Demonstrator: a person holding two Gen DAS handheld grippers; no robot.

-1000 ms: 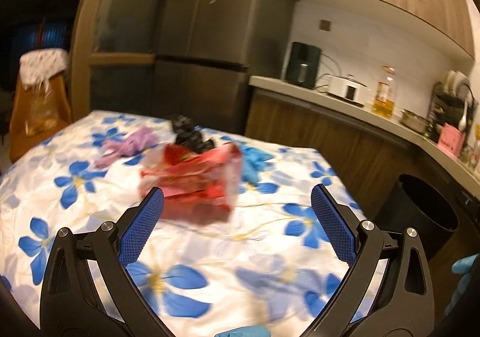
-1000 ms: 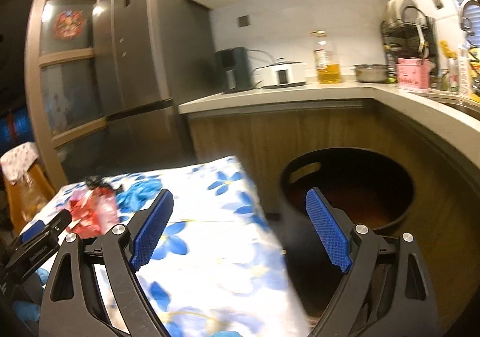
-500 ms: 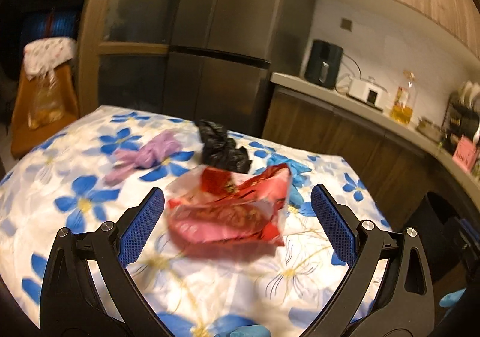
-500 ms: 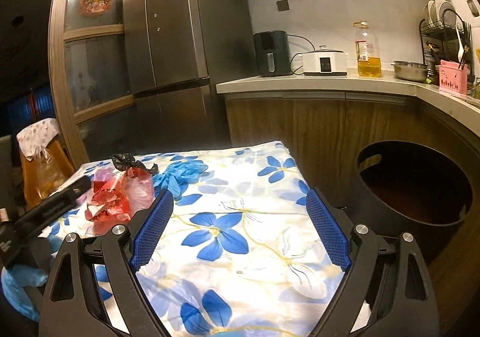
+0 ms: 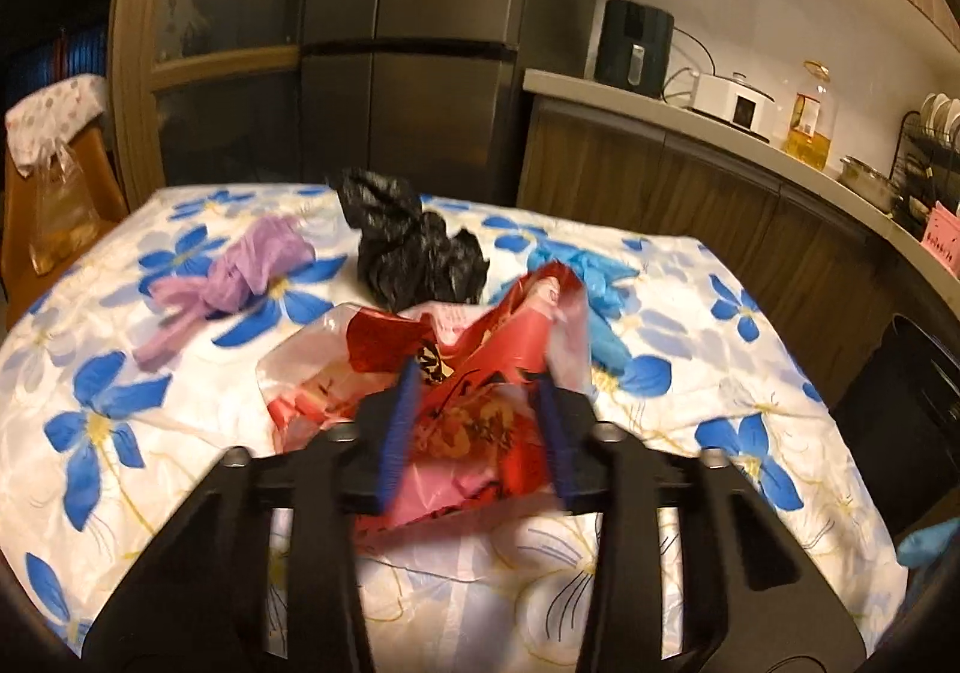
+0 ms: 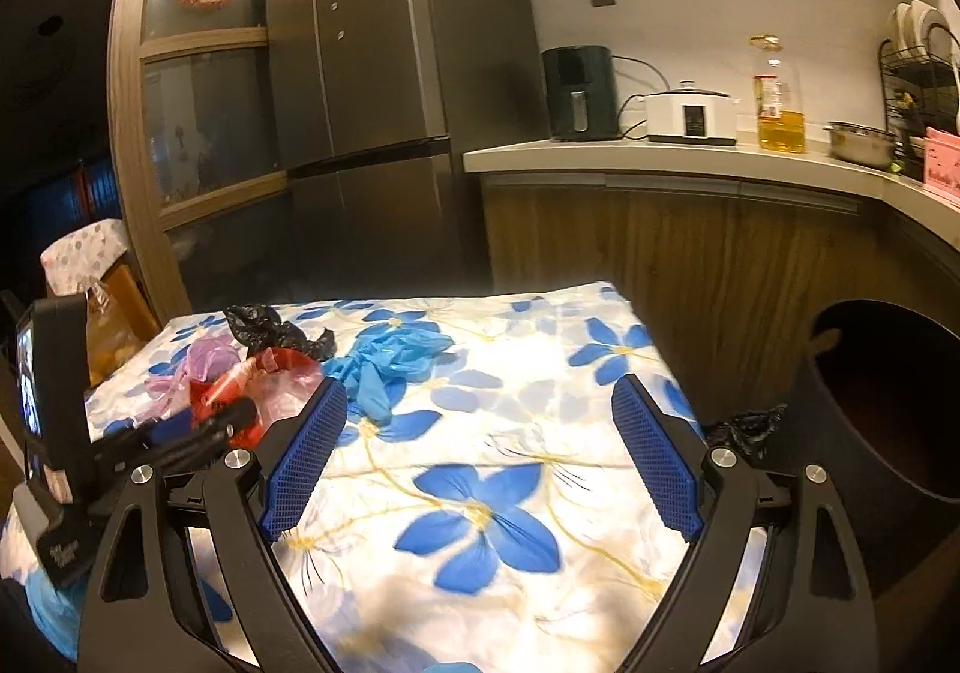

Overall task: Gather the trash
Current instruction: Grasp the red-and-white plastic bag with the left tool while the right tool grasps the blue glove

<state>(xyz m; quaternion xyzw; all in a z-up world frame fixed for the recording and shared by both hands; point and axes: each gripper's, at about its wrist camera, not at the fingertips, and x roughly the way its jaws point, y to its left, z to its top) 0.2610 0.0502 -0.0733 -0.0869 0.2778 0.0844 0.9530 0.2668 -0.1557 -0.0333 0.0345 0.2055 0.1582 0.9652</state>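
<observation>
While crumpled red-and-clear plastic wrapper (image 5: 456, 403) lay on blue-flowered white tablecloth (image 5: 750, 433), grasp step was judged in hand. Left gripper (image 5: 474, 427) jaws just closed in, wrapper bunched between blue pads, apparently pinched. Right gripper (image 6: 480, 457) held wide, empty, above cloth. Next called for: lift, carry to round black bin (image 6: 888, 403) beside table.

The right hand-held gripper (image 6: 480, 454) hangs wide apart over the flowered surface (image 6: 540, 373), nothing between its blue pads. Far left, the left hand-held gripper (image 6: 237, 412) meets a red wrapper (image 6: 231, 382), beside blue gloves (image 6: 384, 361). A black bin (image 6: 888, 403) stands right.
</observation>
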